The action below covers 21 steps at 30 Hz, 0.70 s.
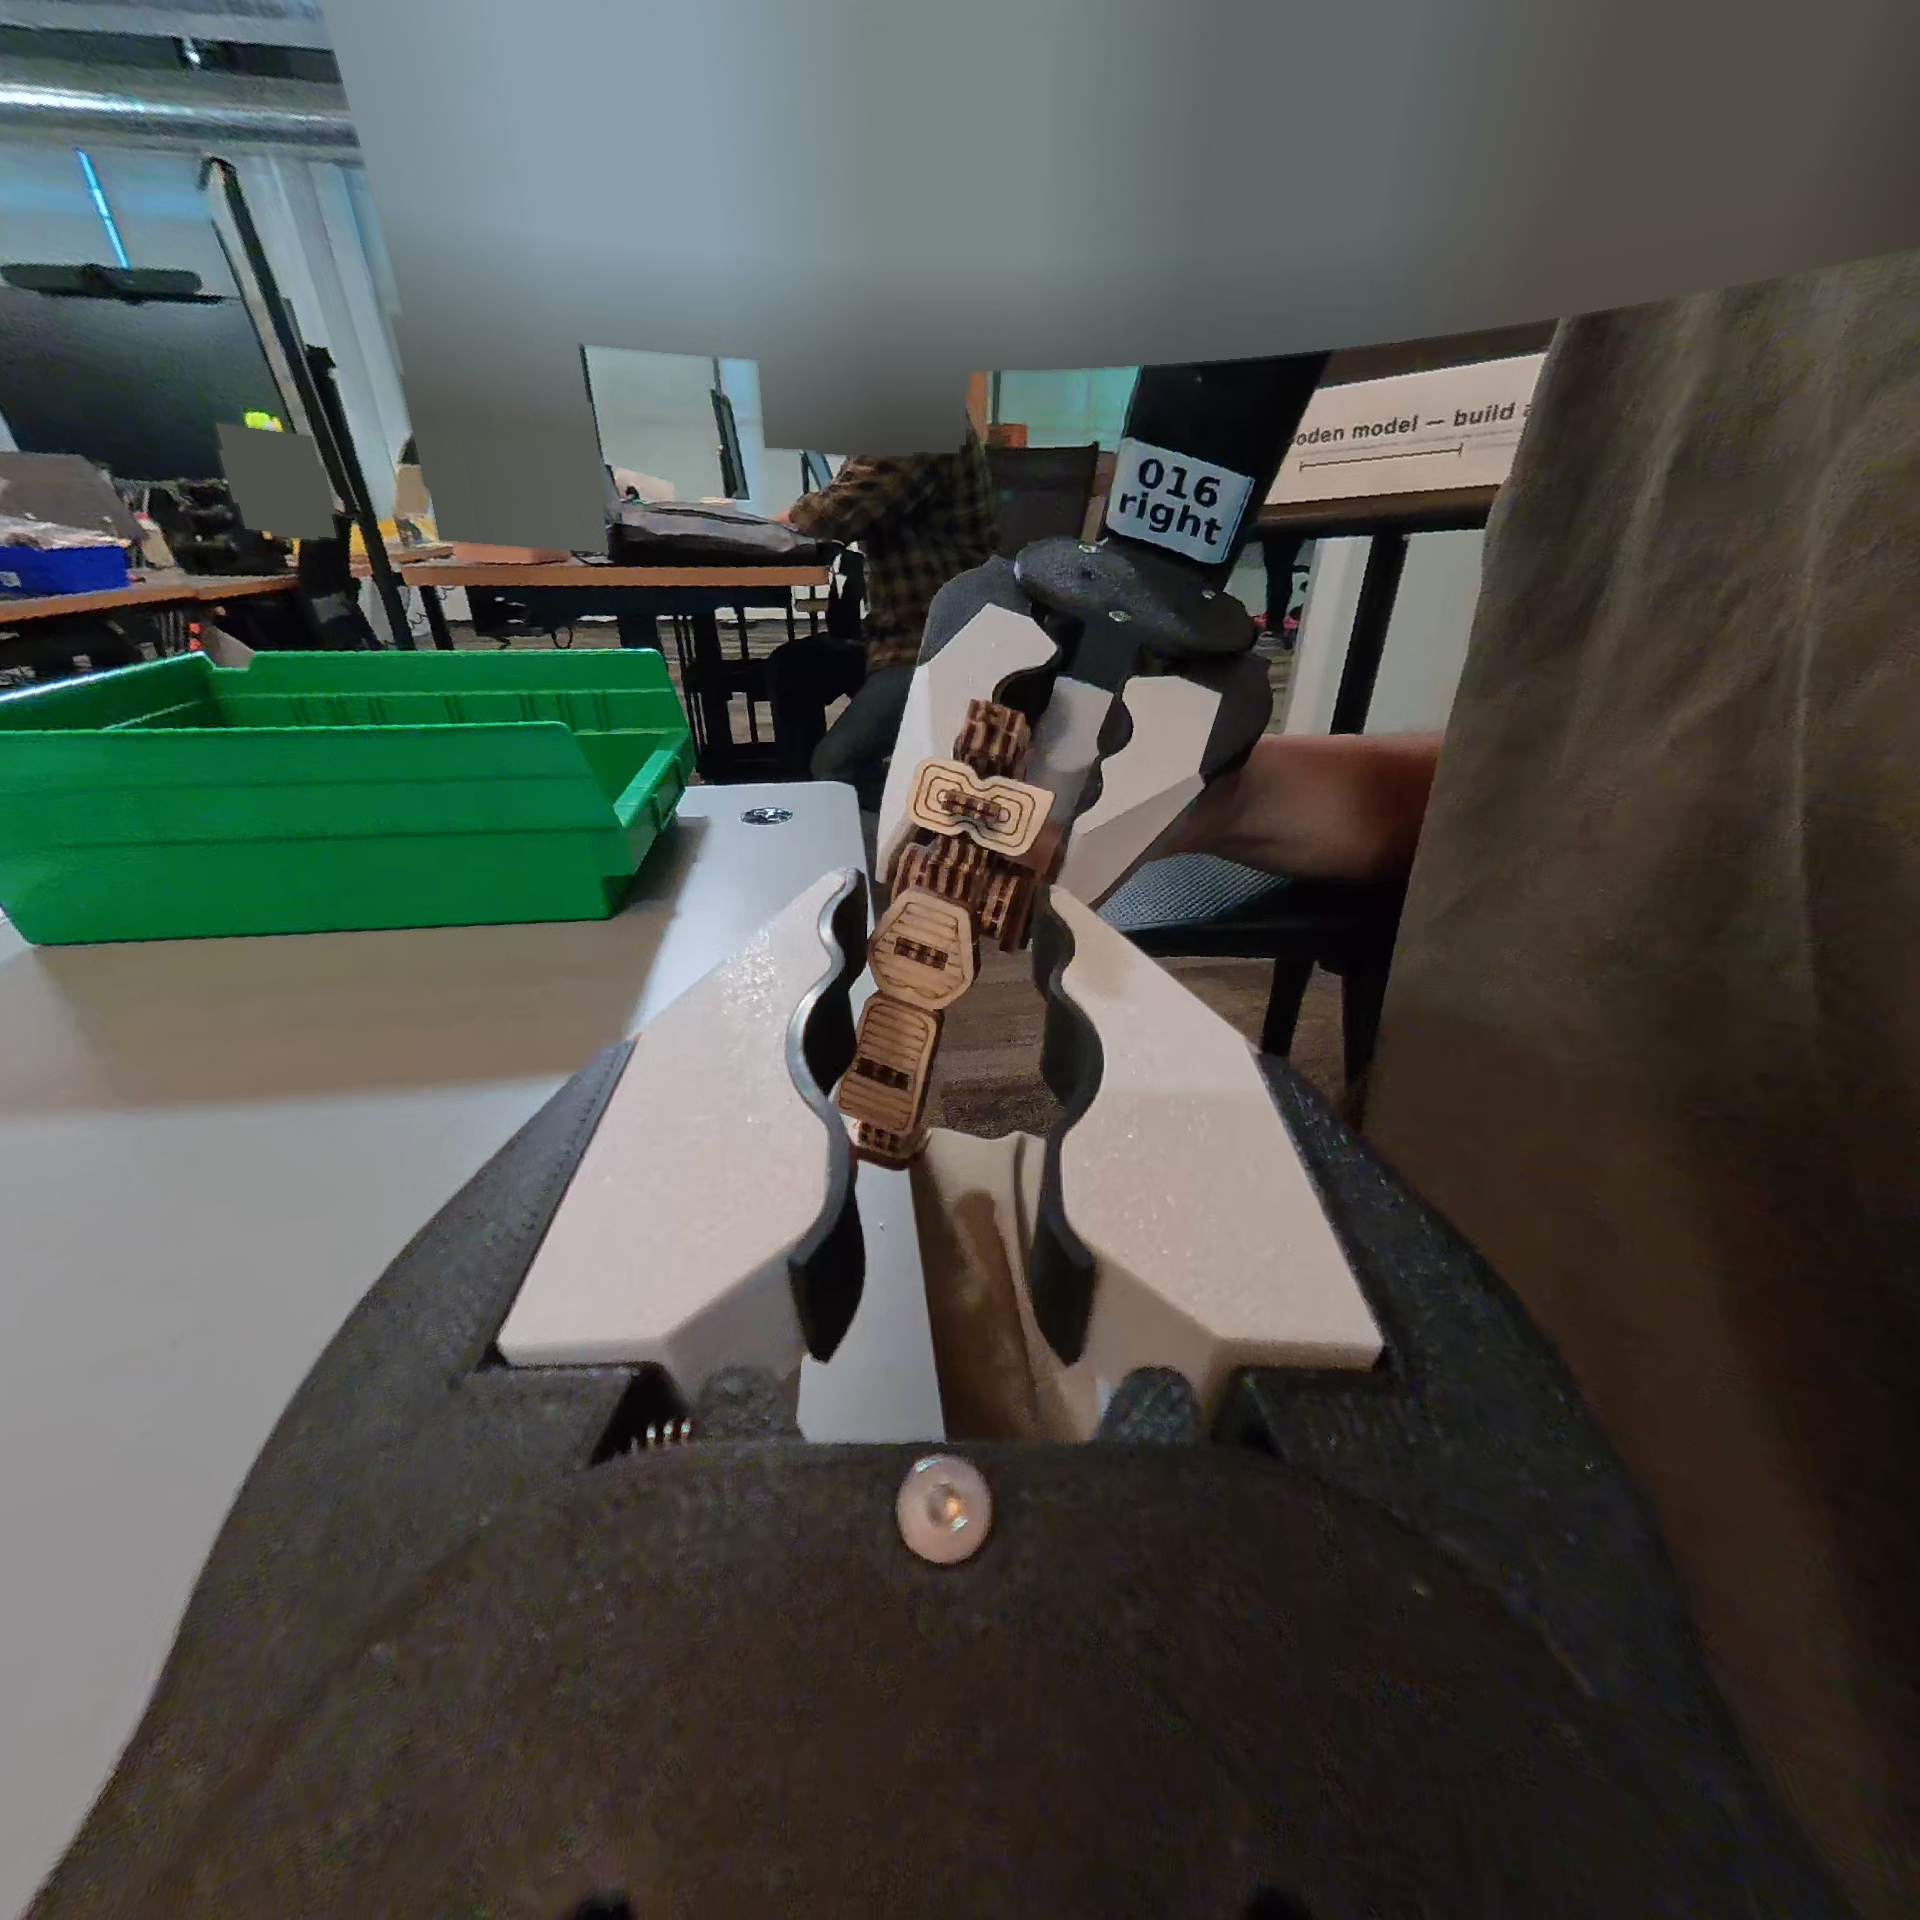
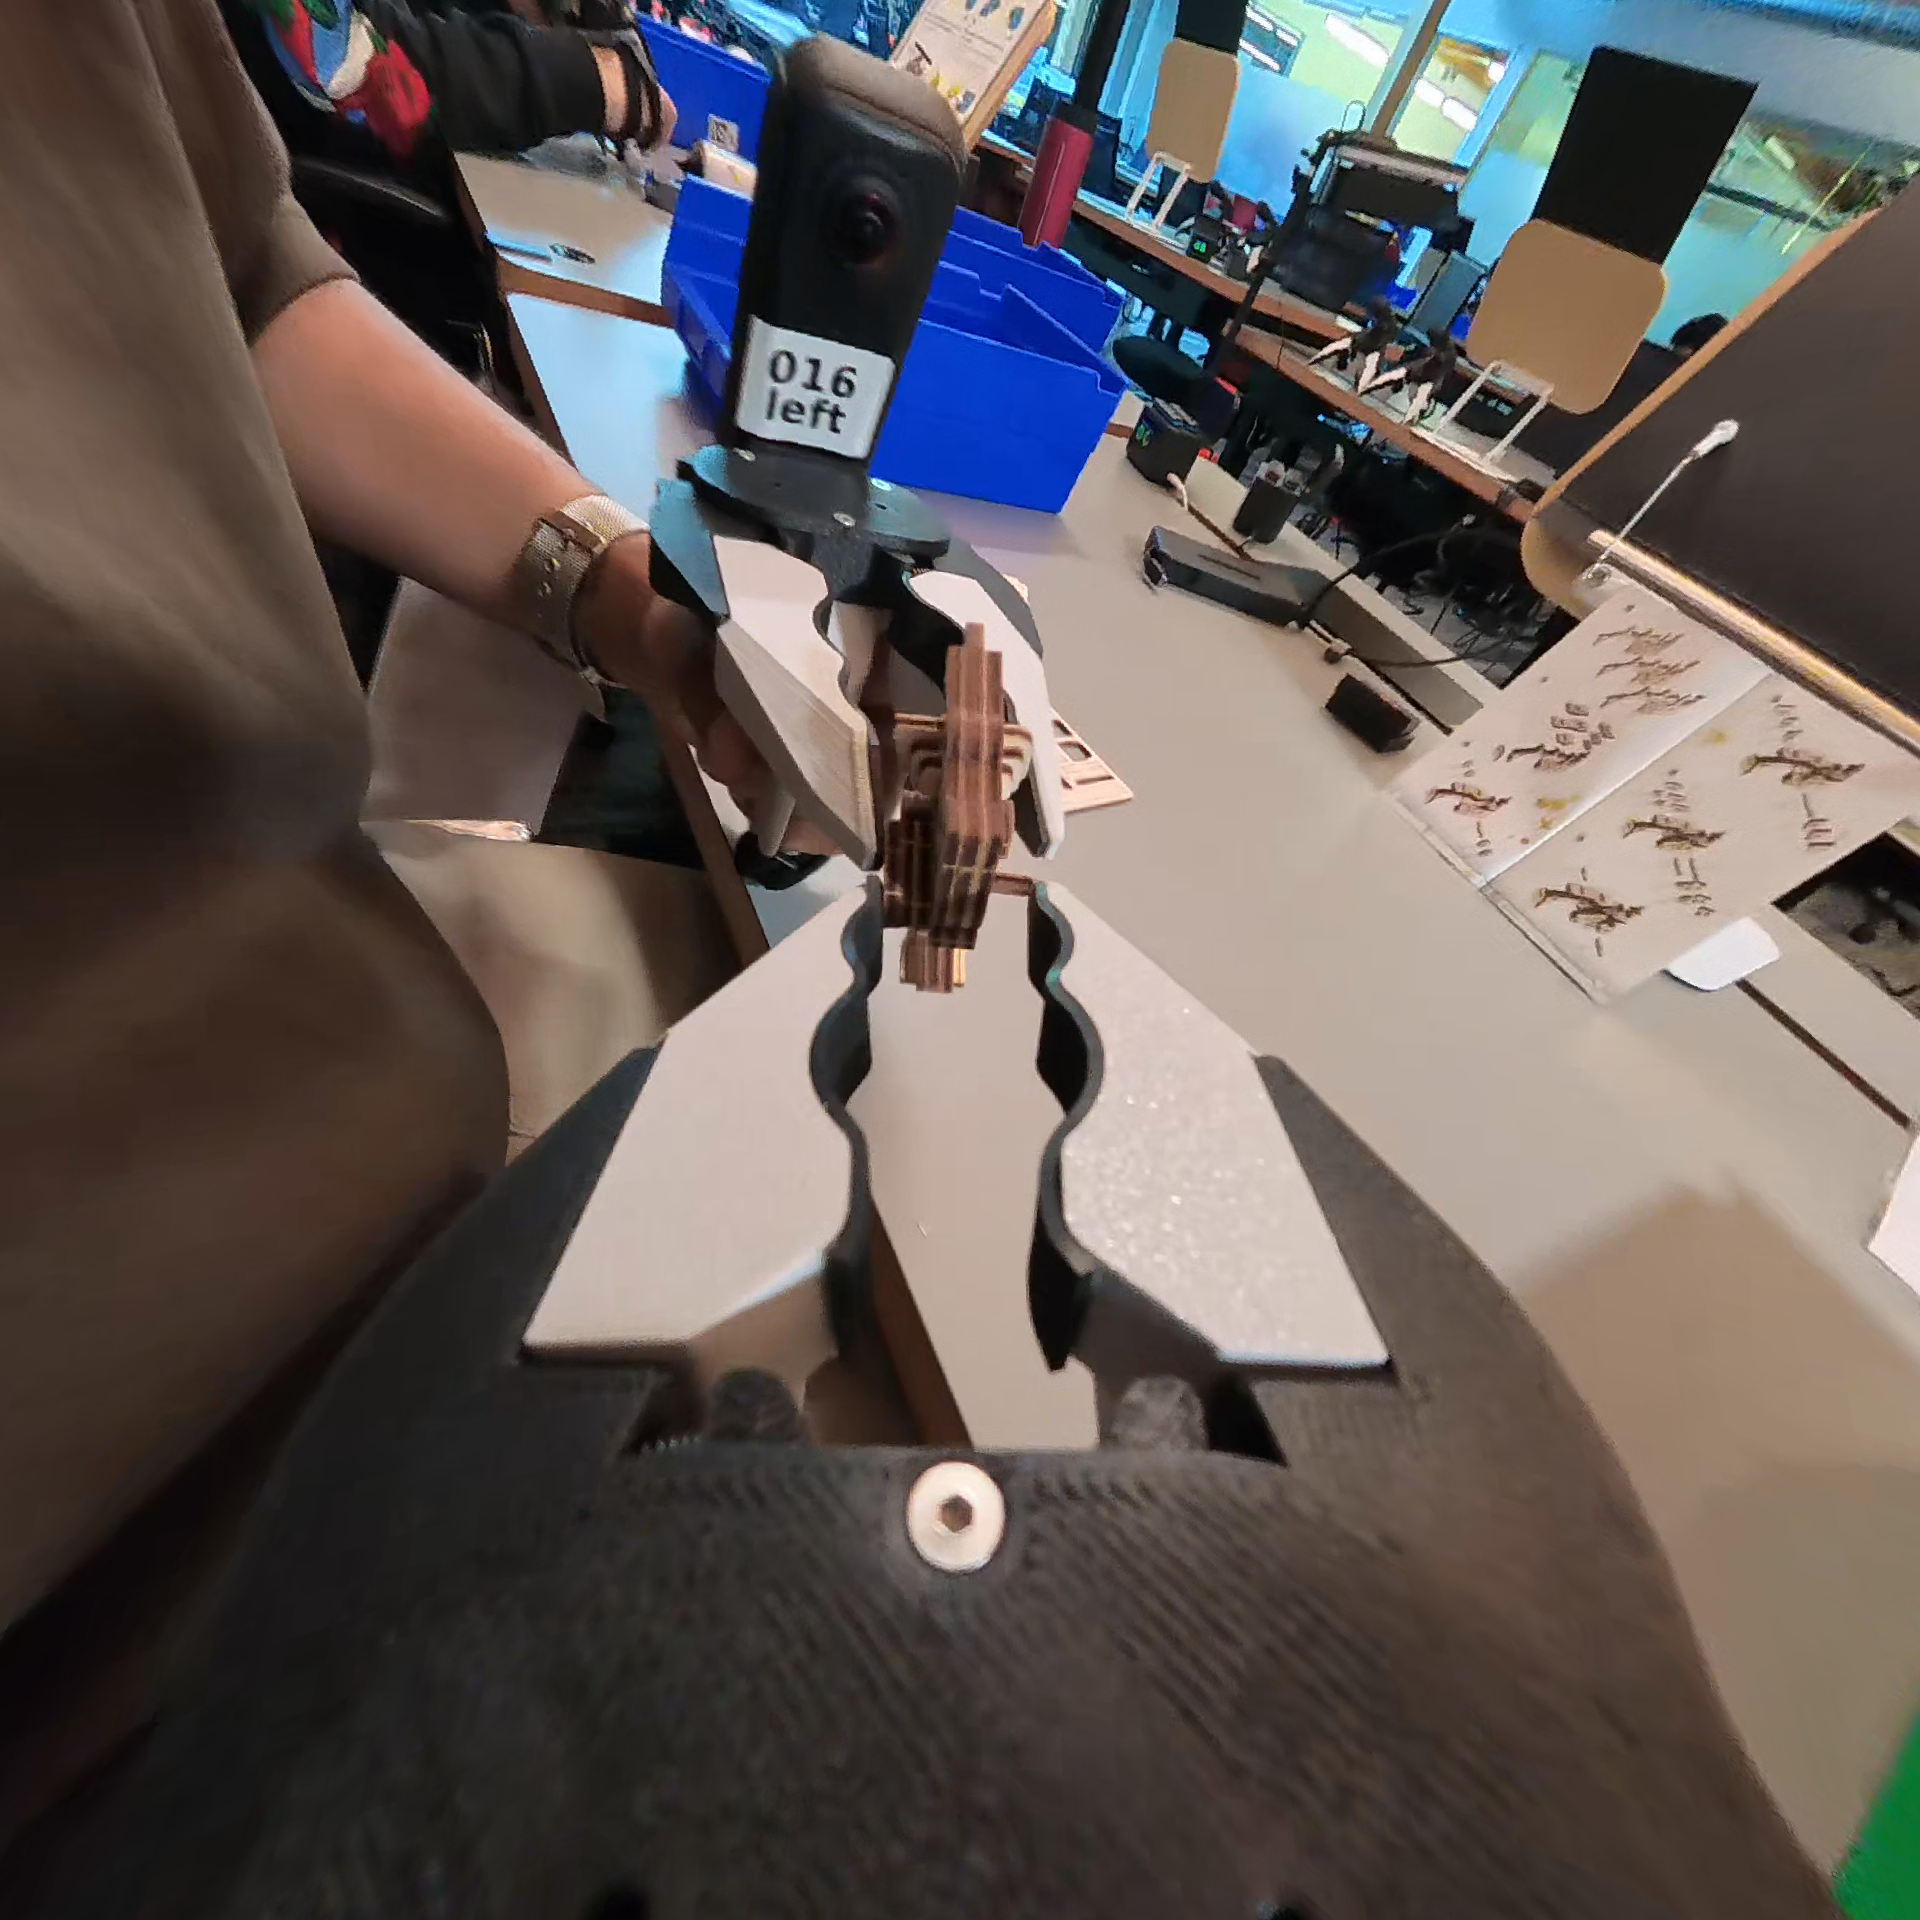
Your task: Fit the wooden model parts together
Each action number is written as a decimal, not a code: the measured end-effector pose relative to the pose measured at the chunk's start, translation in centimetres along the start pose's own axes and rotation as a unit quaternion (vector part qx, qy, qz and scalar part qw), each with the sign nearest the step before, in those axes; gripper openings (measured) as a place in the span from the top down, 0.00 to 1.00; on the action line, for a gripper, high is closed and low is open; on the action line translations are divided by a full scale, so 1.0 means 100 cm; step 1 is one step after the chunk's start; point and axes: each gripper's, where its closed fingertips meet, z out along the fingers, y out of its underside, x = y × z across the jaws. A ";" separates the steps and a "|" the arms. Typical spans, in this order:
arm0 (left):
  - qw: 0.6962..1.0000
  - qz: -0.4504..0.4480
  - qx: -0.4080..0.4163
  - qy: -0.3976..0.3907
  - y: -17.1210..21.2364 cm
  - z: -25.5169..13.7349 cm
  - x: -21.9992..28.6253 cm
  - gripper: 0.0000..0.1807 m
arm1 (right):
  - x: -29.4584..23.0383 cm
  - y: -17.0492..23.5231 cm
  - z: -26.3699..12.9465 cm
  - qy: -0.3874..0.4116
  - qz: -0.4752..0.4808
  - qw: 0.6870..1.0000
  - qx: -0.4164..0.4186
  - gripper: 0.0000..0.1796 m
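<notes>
**Grippers met at the wooden model above the bench**

Left gripper [image 1: 951,914] was about half open. The wooden model [image 1: 914,956] stood between its fingers, nearly upright and leaning a little. In the left wrist view the lower plates of the model lay against one finger [image 1: 727,1091], and a gap showed beside the other finger. In the right wrist view both fingers of this gripper seemed to press the layered middle of the model, so it appeared to hold it.

The right gripper [image 2: 951,914] faced it from the opposite side and was opened to a similar width. The end of the model reached between its fingertips, with free space visible on both sides of the narrow end. A small peg of the model came close to one fingertip [image 2: 1049,935]. I could not tell if this gripper really gripped the model.

A person's hand [image 2: 707,707] with a metal wristband [image 2: 566,571] carried the left gripper. Beyond the left gripper, a green bin [image 1: 312,821] stood on the grey bench [image 1: 260,1091]. Beyond the right gripper there was a blue bin [image 2: 997,384], and to its side lay instruction sheets [image 2: 1621,790] with small pictures.
</notes>
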 end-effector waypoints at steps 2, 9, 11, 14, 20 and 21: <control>1.000 -0.006 0.003 0.005 -0.001 0.000 0.001 0.85 | -0.002 -0.003 -0.001 -0.009 0.013 1.000 0.009 0.85; 0.996 -0.082 0.020 0.027 -0.003 0.000 -0.001 0.86 | 0.000 -0.007 -0.002 -0.059 0.148 0.985 0.059 0.85; 0.991 -0.123 0.036 0.028 -0.005 0.002 -0.003 0.86 | 0.003 -0.009 -0.003 -0.068 0.188 0.977 0.077 0.85; 0.980 -0.186 0.060 0.034 -0.008 0.005 -0.004 0.87 | 0.008 -0.013 -0.007 -0.085 0.248 0.959 0.107 0.86; 0.961 -0.261 0.086 0.040 -0.011 0.007 -0.007 0.90 | 0.013 -0.013 -0.010 -0.112 0.319 0.932 0.129 0.85; 0.960 -0.263 0.086 0.038 -0.010 0.007 -0.007 0.90 | 0.013 -0.012 -0.010 -0.115 0.327 0.929 0.131 0.85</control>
